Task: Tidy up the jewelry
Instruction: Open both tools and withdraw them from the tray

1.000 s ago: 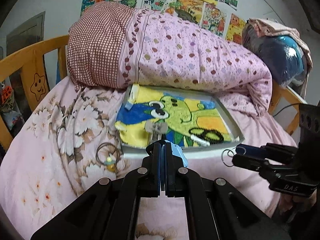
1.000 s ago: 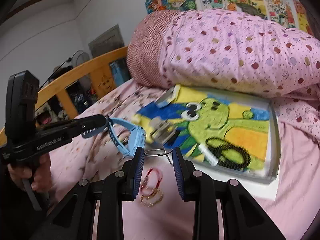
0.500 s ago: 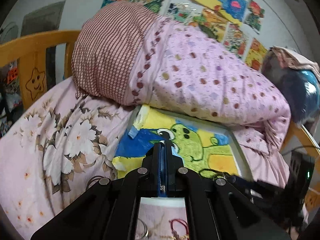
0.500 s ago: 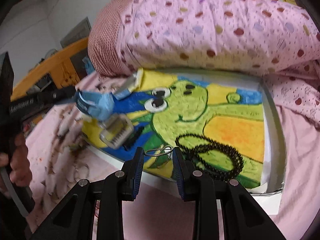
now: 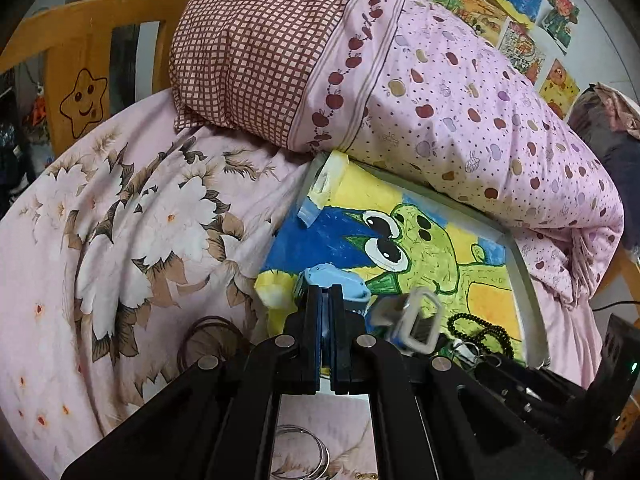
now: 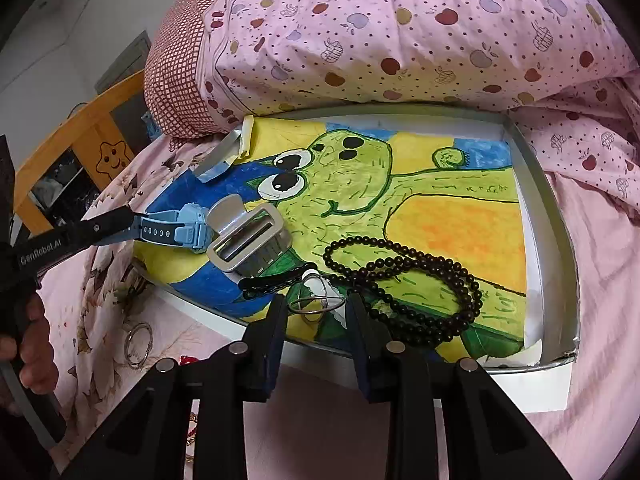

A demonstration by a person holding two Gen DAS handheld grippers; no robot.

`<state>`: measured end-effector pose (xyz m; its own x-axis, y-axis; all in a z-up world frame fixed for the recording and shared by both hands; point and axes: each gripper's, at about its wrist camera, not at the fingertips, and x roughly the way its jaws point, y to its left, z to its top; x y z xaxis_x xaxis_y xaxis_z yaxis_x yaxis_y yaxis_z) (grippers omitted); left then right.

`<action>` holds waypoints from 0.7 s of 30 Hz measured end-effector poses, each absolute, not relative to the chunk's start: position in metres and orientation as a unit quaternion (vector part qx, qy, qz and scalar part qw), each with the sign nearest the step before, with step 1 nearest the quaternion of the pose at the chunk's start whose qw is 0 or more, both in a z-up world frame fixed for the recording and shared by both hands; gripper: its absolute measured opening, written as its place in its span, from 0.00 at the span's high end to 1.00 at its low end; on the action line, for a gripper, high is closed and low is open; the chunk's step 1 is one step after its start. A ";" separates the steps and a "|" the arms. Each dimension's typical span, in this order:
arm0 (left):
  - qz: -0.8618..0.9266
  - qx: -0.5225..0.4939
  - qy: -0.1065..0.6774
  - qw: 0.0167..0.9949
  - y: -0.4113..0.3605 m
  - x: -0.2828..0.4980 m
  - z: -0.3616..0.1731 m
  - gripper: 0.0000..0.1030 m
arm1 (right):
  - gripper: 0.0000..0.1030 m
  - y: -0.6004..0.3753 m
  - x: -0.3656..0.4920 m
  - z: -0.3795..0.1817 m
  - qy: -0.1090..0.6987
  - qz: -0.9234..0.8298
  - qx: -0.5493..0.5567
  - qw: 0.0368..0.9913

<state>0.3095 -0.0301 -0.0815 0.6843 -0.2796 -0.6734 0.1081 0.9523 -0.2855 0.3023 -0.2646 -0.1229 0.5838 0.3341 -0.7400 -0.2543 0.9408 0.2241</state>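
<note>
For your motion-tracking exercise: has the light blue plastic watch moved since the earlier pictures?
Yes. The light blue plastic watch, gripped by the left claw, has travelled from over the pink bedsheet onto the white tray's frog drawing.

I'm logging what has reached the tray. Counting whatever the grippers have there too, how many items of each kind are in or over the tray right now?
Blue watch: 1
Hair clips: 2 (grey claw clip, black clip)
Black bead necklace: 1
Wire ring: 1
Small white piece: 1
Total: 6
</note>
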 end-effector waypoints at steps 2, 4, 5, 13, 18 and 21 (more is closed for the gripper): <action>-0.106 -0.085 0.382 0.914 -0.038 0.307 -0.079 0.99 | 0.63 -0.265 0.303 -0.121 0.423 0.161 0.046 0.890; -0.104 -0.074 0.384 0.915 -0.041 0.306 -0.080 0.99 | 0.56 -0.267 0.302 -0.119 0.418 0.158 0.051 0.893; -0.105 -0.074 0.385 0.914 -0.041 0.305 -0.081 0.99 | 0.52 -0.268 0.302 -0.117 0.415 0.156 0.053 0.895; -0.092 -0.073 0.399 0.909 -0.038 0.298 -0.080 0.55 | 0.25 -0.275 0.286 -0.094 0.370 0.145 0.054 0.916; -0.088 -0.078 0.386 0.915 -0.033 0.282 -0.063 0.36 | 0.11 -0.277 0.257 -0.068 0.318 0.152 0.048 0.935; -0.087 -0.078 0.365 0.924 -0.031 0.266 -0.050 0.20 | 0.01 -0.279 0.237 -0.054 0.289 0.153 0.046 0.944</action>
<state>0.2657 -0.0313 -0.0505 0.7180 -0.2187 -0.6608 0.1042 0.9724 -0.2086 0.2368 -0.2788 -0.0535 0.7856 0.3157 -0.5322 -0.2625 0.9489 0.1754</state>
